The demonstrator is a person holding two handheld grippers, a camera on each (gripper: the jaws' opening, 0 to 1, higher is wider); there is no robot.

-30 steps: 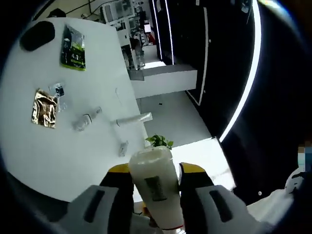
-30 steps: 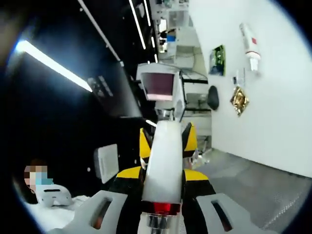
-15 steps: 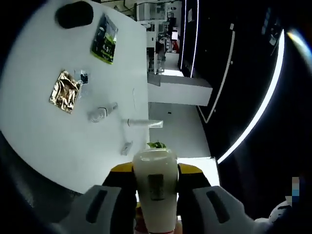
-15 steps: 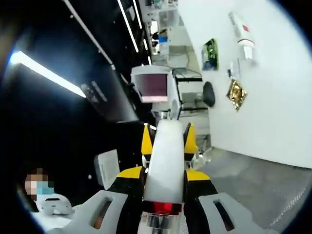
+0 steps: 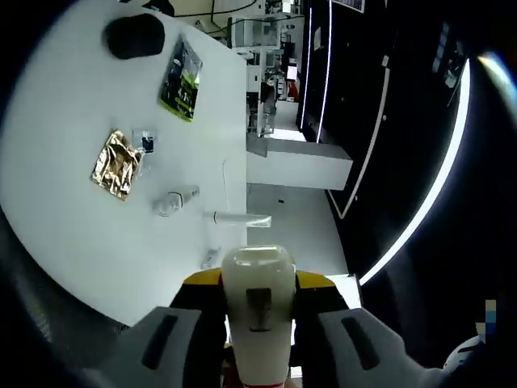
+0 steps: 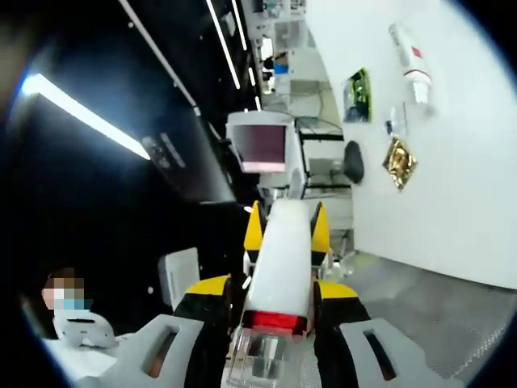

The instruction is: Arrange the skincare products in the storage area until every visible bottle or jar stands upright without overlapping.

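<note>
White tabletop (image 5: 73, 234) below, you carry products toward it: left gripper (image 5: 257, 303) fingers grasp a cream bottle (image 5: 257, 311), right gripper (image 6: 283, 259) fingers a white tube (image 6: 281, 263). Next, stand each upright.

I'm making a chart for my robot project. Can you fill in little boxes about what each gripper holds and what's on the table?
left gripper: shut on a cream bottle
right gripper: shut on a white tube with a red band
table: white
lying on table: gold packet, green packet, small clear bottle, black oval thing
another white tube: lying on the table
</note>
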